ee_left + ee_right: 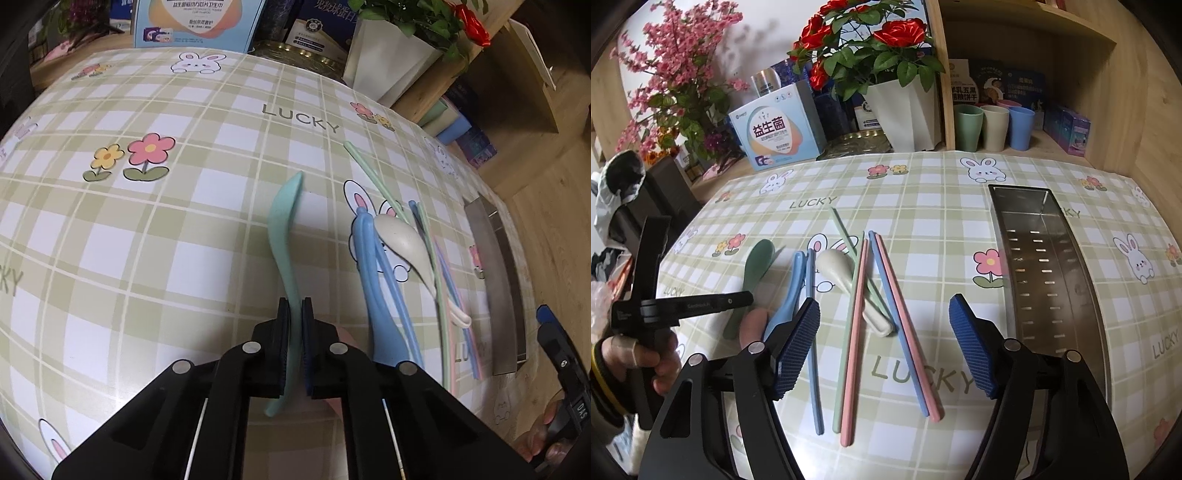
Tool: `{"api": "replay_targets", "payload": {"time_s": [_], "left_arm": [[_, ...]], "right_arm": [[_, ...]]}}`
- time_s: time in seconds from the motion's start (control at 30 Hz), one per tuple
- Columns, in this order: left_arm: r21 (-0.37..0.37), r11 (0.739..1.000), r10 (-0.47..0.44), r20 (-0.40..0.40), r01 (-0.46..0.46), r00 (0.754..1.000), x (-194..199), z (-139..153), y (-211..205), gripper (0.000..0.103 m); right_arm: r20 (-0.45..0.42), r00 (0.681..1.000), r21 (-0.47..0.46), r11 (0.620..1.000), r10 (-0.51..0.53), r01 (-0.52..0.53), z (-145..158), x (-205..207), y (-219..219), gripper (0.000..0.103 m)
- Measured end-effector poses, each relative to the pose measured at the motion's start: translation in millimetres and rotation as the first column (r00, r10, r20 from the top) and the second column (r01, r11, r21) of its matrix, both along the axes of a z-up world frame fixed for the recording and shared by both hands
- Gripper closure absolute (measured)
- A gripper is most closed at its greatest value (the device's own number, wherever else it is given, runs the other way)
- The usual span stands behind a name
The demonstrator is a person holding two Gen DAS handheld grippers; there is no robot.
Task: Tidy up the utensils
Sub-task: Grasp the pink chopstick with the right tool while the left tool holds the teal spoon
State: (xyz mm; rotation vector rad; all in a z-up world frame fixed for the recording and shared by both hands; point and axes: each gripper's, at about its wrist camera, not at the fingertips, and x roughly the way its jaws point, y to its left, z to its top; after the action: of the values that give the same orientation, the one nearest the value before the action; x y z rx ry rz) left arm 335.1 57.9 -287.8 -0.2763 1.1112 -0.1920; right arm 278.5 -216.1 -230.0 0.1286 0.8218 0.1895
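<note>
While clamped in the left claw [295,314]: green spoon's [284,229] handle (right claw [882,343] agape, empty).

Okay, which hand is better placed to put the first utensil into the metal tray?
Left, probably. The left gripper is already shut on the green spoon, so it only needs carrying over. The right gripper sits nearer the metal tray but hangs open above the chopsticks, holding nothing.

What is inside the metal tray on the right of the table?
The metal tray shows only its bare slotted floor, no utensils. Its near end is hidden behind the right gripper, so that part cannot be checked.
</note>
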Motion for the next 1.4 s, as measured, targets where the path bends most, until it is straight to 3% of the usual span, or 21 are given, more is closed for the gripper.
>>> {"api": "replay_targets", "payload": {"time_s": [0.1,0.27,0.43,0.5,0.67,0.83,1.4], "left_arm": [[0.036,0.999,0.016,0.03,-0.017,0.999,-5.2,5.1,2.9,0.097],[0.029,0.998,0.05,0.075,-0.052,0.996,-23.3,15.1,15.0,0.097],[0.074,0.995,0.063,0.101,-0.07,0.993,-45.0,12.0,21.8,0.097],[0.083,0.994,0.063,0.096,-0.071,0.993,-48.0,6.8,23.0,0.097],[0.06,0.996,0.065,0.091,-0.071,0.994,-50.5,0.3,29.2,0.097],[0.052,0.997,0.055,0.102,-0.06,0.993,-52.2,-1.1,30.8,0.096],[0.043,0.998,0.043,0.122,-0.048,0.992,-56.0,-5.1,29.8,0.096]], "right_arm": [[-0.01,1.0,0.002,1.0,0.01,-0.01,-1.6,-0.3,1.4,0.039],[-0.05,0.998,0.022,0.999,0.028,-0.027,-10.9,2.0,1.7,0.058],[-0.112,0.991,0.054,0.997,0.068,-0.062,-23.7,13.2,6.2,0.085],[-0.138,0.986,0.06,0.994,0.094,-0.086,-29.3,17.9,11.9,0.09],[-0.206,0.97,0.038,0.991,0.131,-0.126,-49.1,26.6,29.3,0.091],[-0.275,0.956,0.023,0.995,0.103,-0.101,-67.8,31.3,35.5,0.091],[-0.261,0.963,-0.014,0.997,0.068,-0.074,-66.6,38.0,41.4,0.091]]}}
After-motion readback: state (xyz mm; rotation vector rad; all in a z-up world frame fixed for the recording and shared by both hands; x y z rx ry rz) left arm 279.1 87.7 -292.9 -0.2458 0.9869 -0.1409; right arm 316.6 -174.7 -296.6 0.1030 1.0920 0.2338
